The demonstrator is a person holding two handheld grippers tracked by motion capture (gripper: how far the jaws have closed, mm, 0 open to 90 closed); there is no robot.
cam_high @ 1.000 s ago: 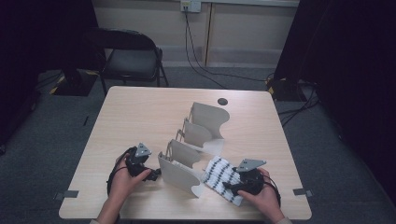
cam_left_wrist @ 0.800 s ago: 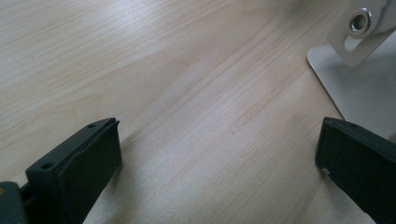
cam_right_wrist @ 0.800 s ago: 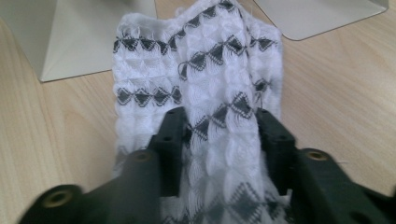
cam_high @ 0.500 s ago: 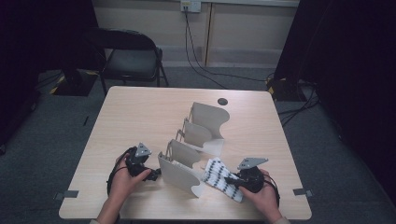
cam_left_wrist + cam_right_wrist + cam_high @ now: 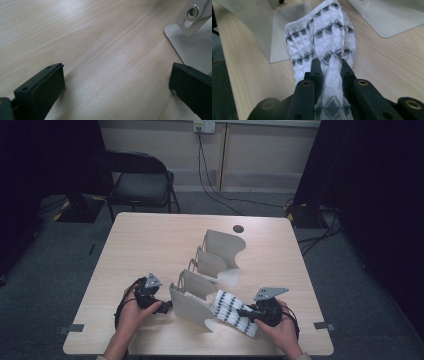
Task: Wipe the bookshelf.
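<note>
– Where does the rack sit?

– Near the middle of the table, its dividers running from the near edge toward the far side.

– And the cloth?

– On the table just right of the nearest divider, touching it, in the right gripper.

– The left gripper?

– Left of that divider, low over the table.

– Behind the table?

– A chair, far left.

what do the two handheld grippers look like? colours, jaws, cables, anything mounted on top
Both the left gripper and the right gripper are black, each with a grey three-cornered plate on top and a black cable looping off beside the hand. The jaws are flat black blocks with small round holes; the right gripper view also shows brass-coloured screw inserts in its body. No sleeves visible on the forearms.
</note>
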